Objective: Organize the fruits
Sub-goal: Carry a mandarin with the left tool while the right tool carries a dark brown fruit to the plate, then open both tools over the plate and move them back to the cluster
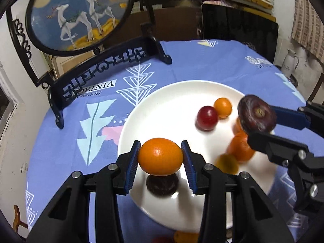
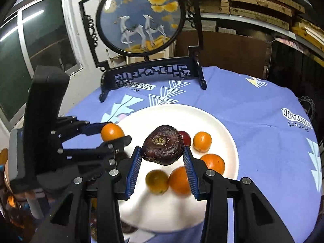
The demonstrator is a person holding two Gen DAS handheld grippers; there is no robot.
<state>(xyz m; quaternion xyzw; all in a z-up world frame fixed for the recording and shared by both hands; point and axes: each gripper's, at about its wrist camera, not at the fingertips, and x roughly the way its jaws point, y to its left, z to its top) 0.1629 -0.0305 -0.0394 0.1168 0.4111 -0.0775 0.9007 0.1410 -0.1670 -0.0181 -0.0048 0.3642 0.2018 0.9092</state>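
Left gripper [image 1: 161, 158] pinches an orange [image 1: 160, 156]; right gripper [image 2: 162, 158] pinches a dark wrinkled fruit [image 2: 163, 144]. Only the right wrist view shows a window [image 2: 30, 56]. Tablecloth [image 2: 253, 105] ahead reads "VINTAGE".

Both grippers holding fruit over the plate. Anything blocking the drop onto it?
Partly. The left gripper holds an orange directly above a dark fruit on the white plate. The right gripper holds a dark purple fruit above oranges. The plate's far half is bare.

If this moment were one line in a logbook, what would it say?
left gripper: shut on orange fruit | right gripper: shut on dark purple fruit | both above white plate | stage: carrying
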